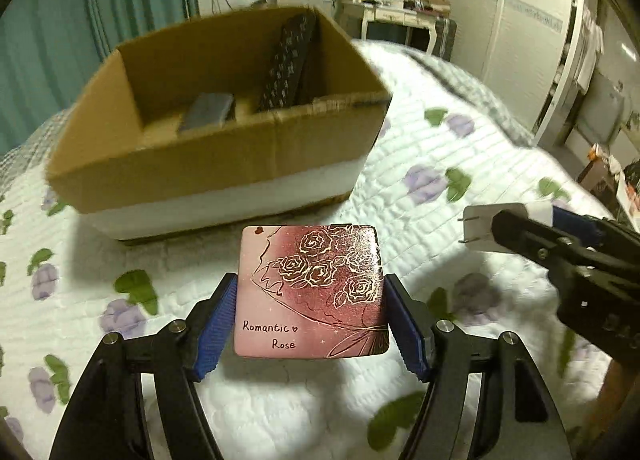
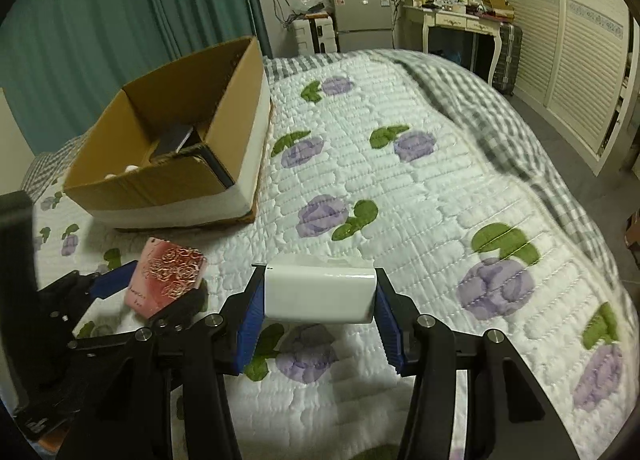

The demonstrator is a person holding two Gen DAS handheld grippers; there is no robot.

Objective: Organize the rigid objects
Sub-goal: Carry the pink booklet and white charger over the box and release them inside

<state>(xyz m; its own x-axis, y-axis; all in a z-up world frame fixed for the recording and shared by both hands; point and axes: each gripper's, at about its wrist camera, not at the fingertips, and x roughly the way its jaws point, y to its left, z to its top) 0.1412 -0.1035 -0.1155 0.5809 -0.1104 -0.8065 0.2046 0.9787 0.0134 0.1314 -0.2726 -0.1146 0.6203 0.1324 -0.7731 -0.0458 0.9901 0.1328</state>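
My left gripper (image 1: 310,296) is shut on a pink square case (image 1: 312,292) printed with roses and "Romantic Rose", held above the quilt just in front of the open cardboard box (image 1: 192,164). The box holds a dark remote (image 1: 288,60) leaning on its far wall and a grey flat item (image 1: 208,110). My right gripper (image 2: 320,294) is shut on a white plug charger (image 2: 320,292); it shows at the right of the left wrist view (image 1: 484,226), prongs pointing left. The left gripper and the pink case (image 2: 166,280) show at the lower left of the right wrist view, near the box (image 2: 168,180).
The bed is covered by a white quilt (image 2: 400,188) with purple flowers and a grey checked blanket (image 2: 480,108) at the far right. Beyond the bed stand a small fridge (image 2: 362,22), a white dressing table (image 2: 460,20) and teal curtains (image 2: 100,20).
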